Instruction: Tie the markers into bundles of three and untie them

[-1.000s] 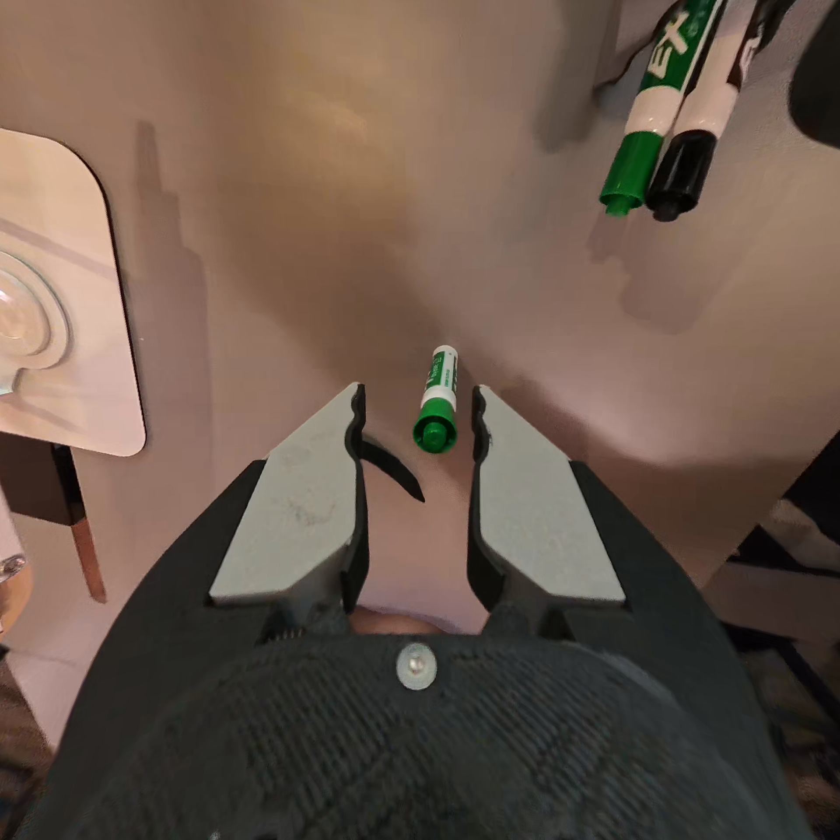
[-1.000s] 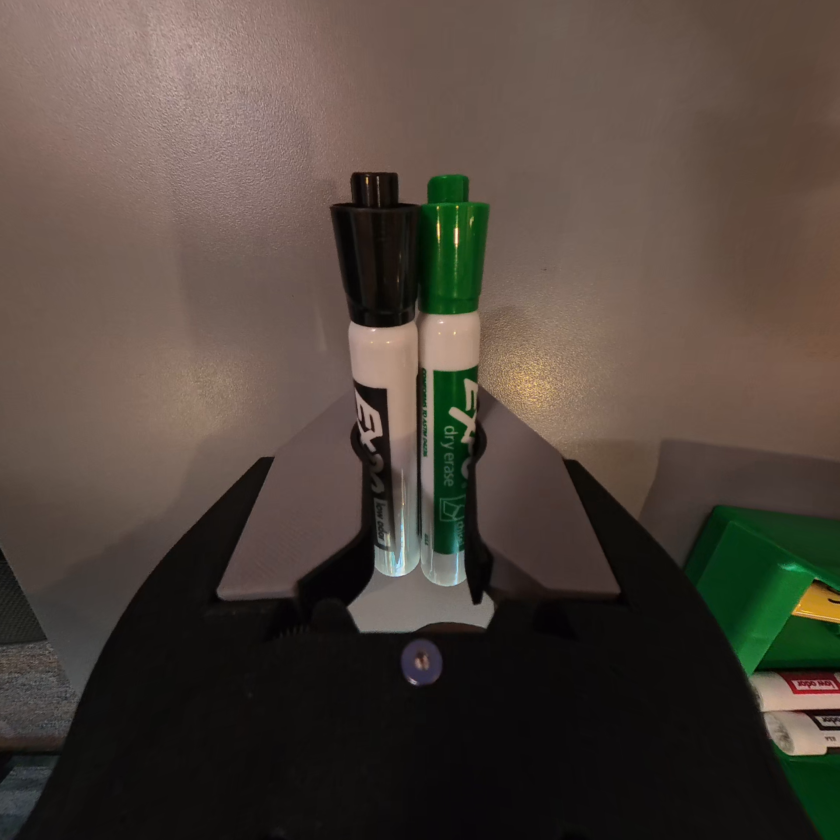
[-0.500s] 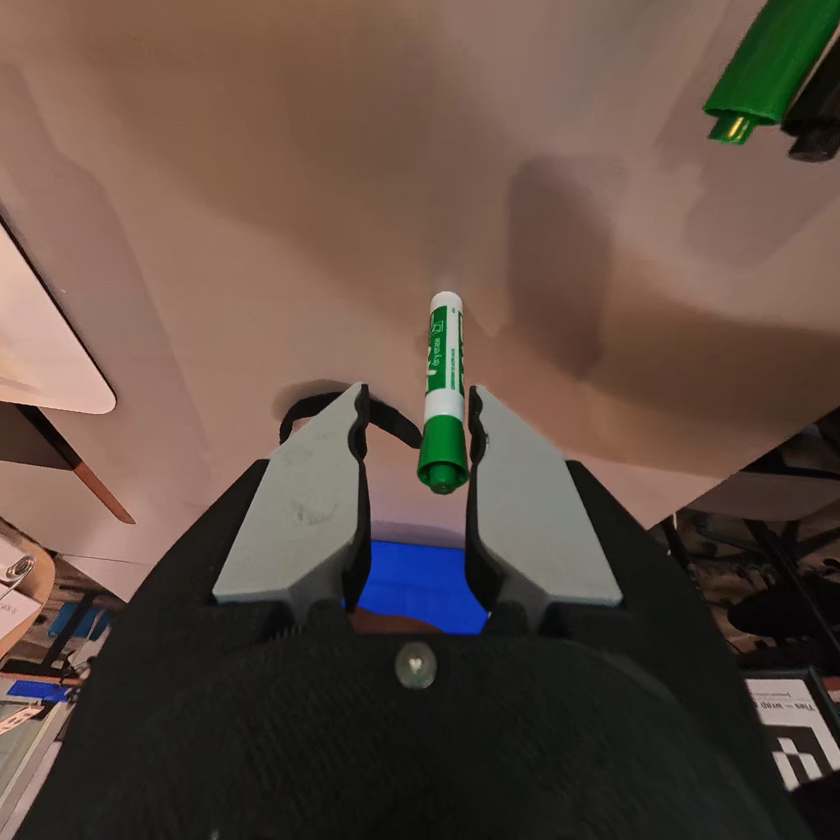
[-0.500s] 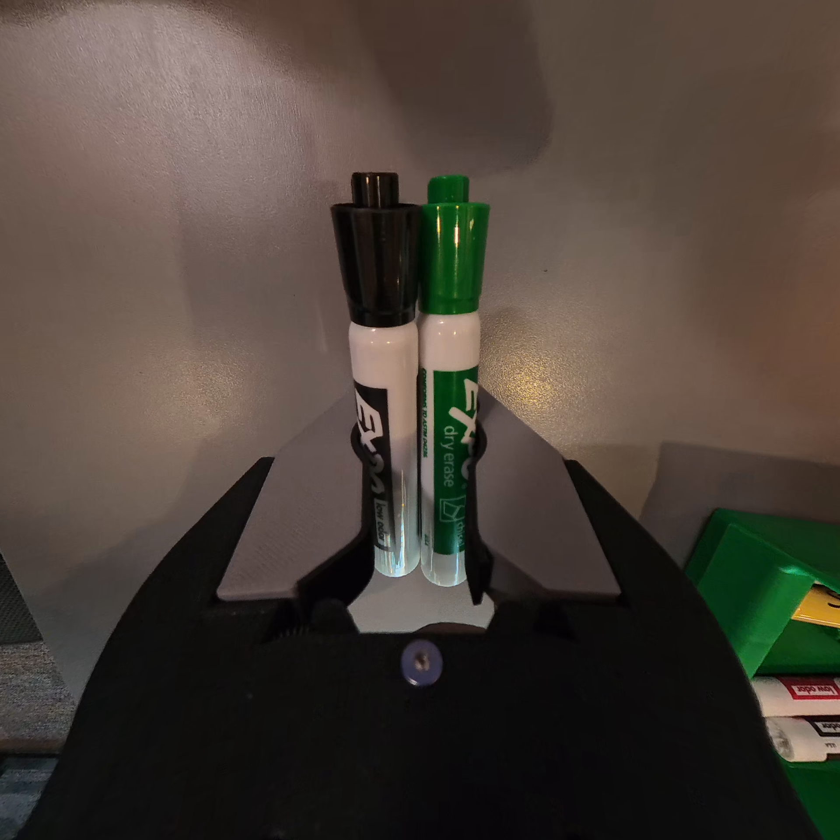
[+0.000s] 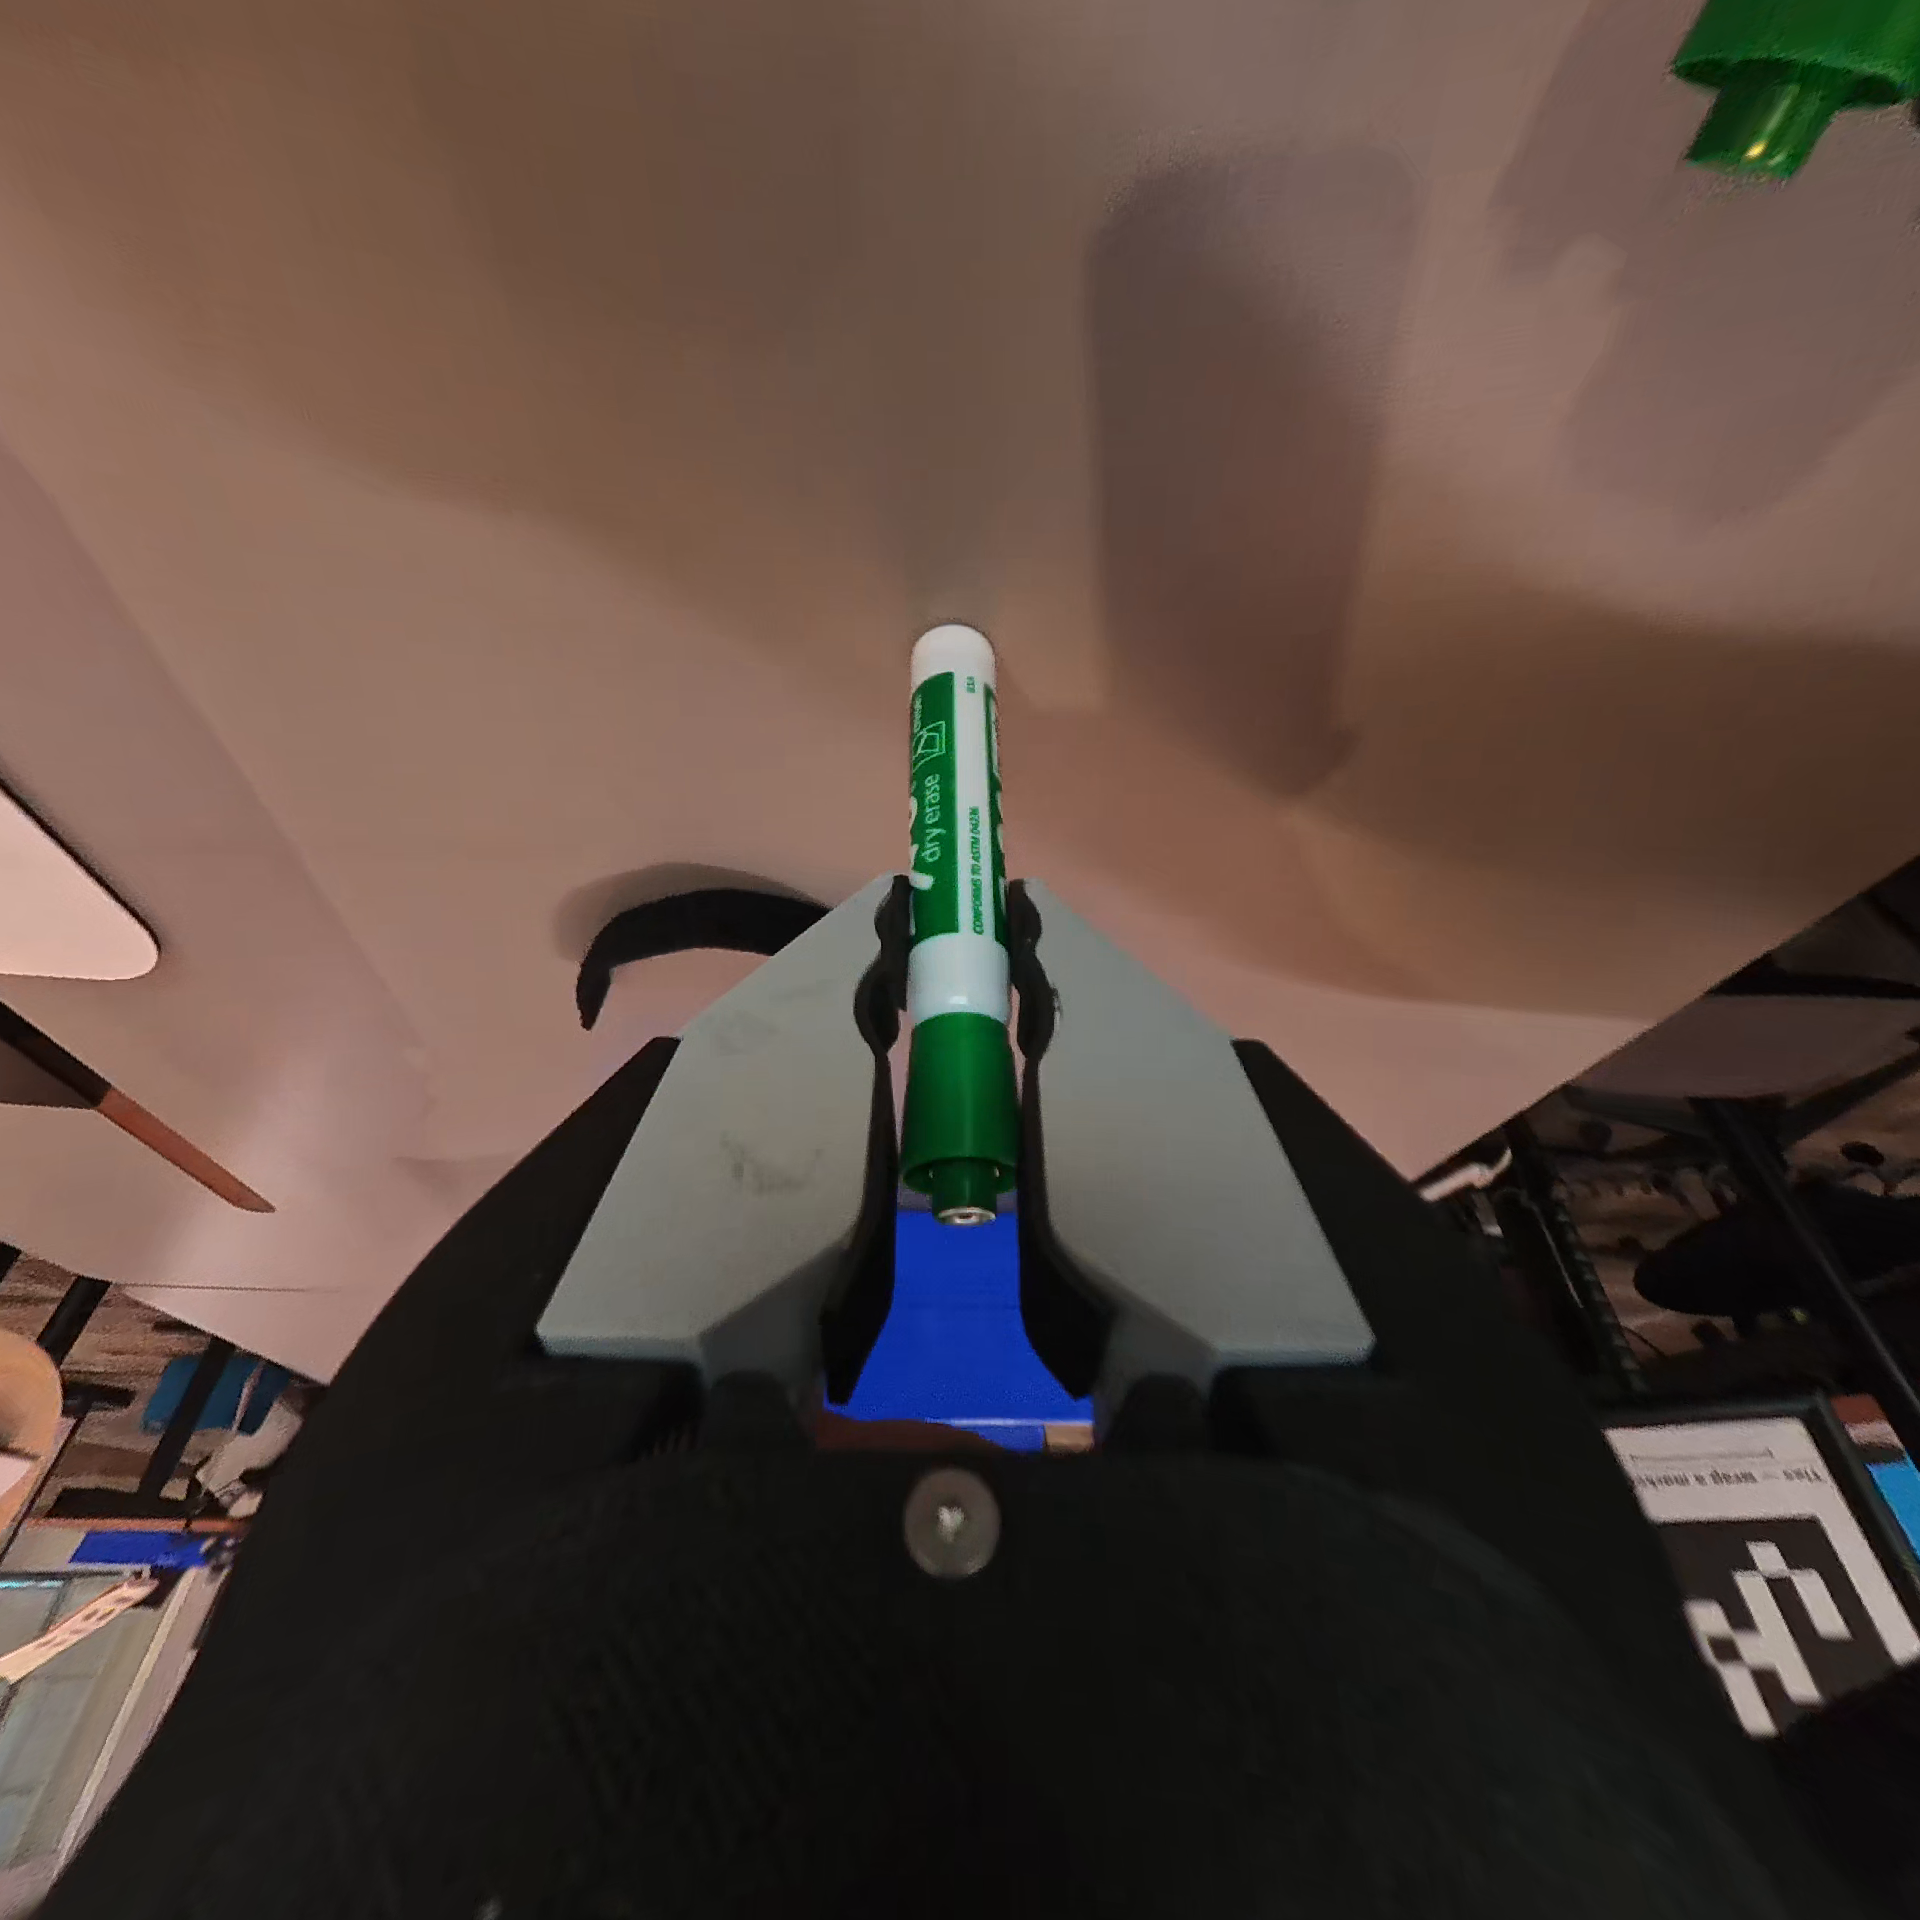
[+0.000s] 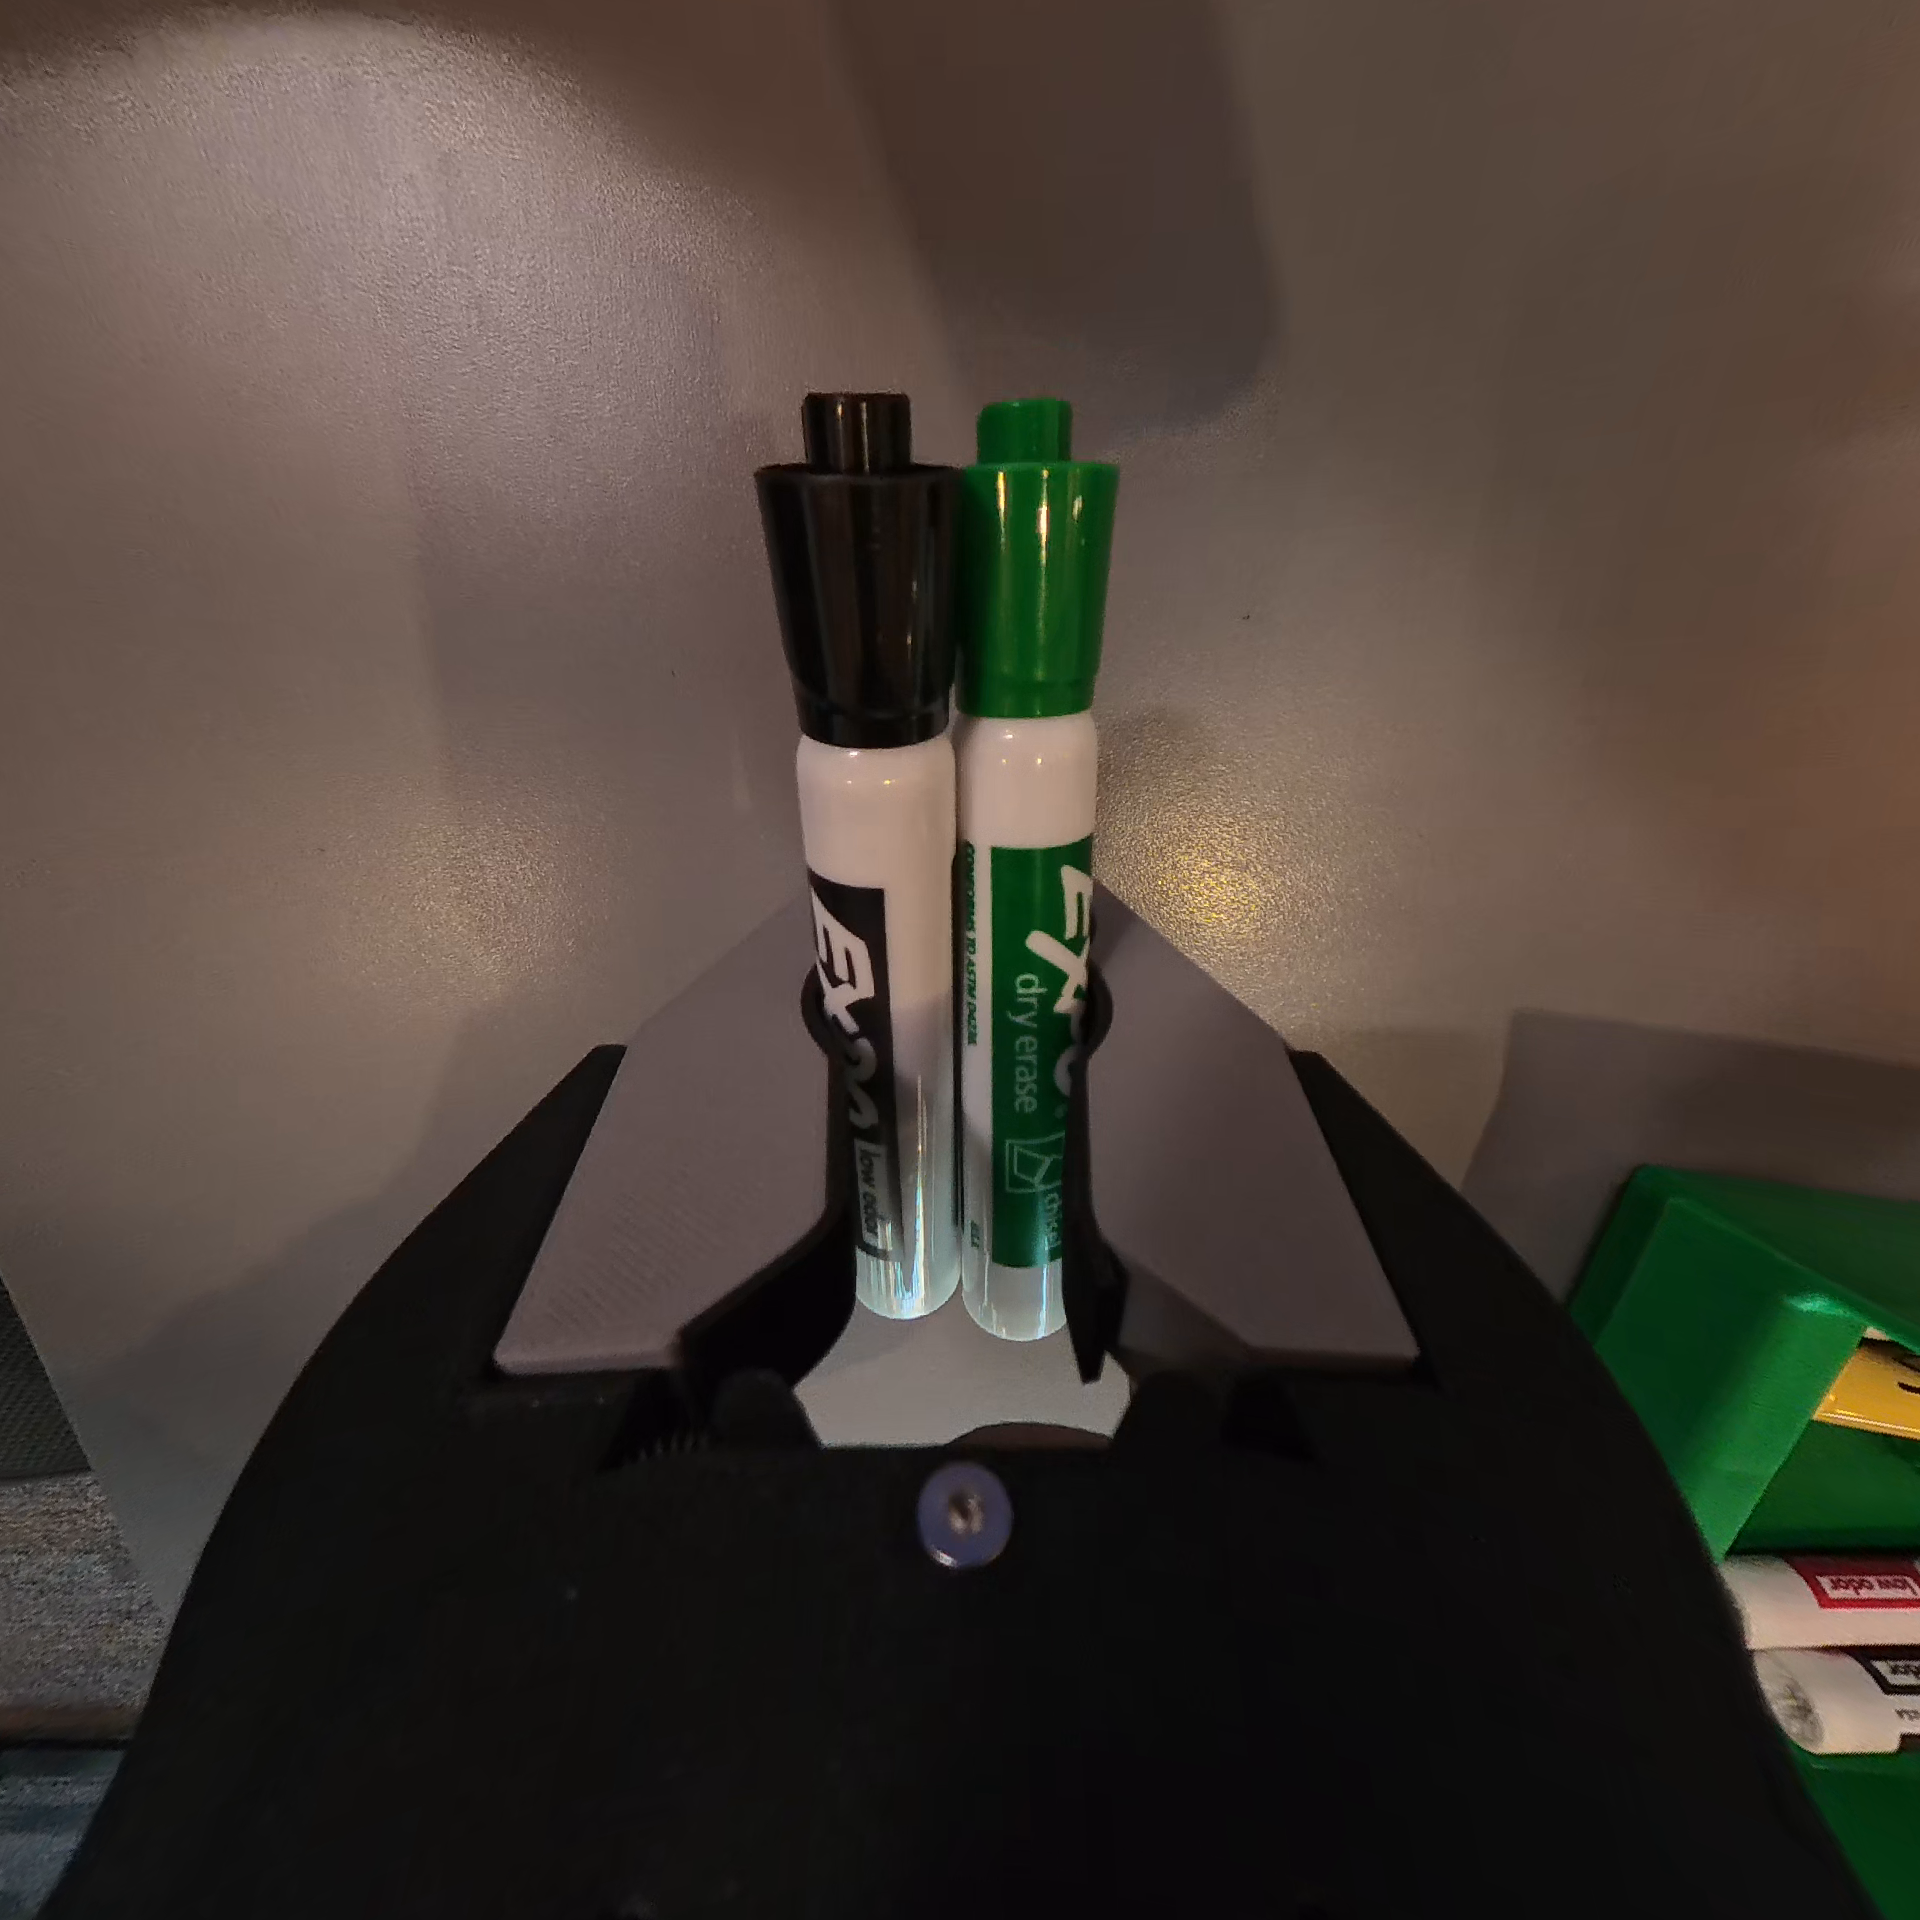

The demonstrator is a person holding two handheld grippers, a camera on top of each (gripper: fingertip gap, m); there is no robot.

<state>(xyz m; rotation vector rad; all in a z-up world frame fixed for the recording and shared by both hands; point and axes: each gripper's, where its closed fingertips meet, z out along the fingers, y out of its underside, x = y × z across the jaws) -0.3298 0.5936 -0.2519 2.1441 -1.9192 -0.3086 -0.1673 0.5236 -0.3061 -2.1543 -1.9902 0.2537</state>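
In the left wrist view my left gripper (image 5: 957,914) is shut on a green marker (image 5: 954,810); both pads press its white and green barrel, cap end toward the camera, barrel pointing away over the table (image 5: 520,468). A black band (image 5: 665,925) lies on the table just left of the fingers. In the right wrist view my right gripper (image 6: 951,997) is shut on two markers side by side, a black-capped one (image 6: 862,831) and a green-capped one (image 6: 1034,831), caps pointing away. The cap of the right gripper's green marker shows in the left wrist view (image 5: 1787,94) at the top right.
A green box (image 6: 1756,1340) with more markers (image 6: 1829,1621) in it sits at the lower right of the right wrist view. The table's near edge (image 5: 1558,997), chairs and a printed sheet (image 5: 1766,1538) show low in the left wrist view. A pale board (image 5: 62,914) lies at the left. Across from one pair of fingers to the other is roughly 20 cm. The black band (image 5: 665,925) lies around 10 cm away from my left fingertips.
My left gripper moved forward around the green marker on the table, closed on its barrel and lifted it. The right gripper with its two markers has stayed still.
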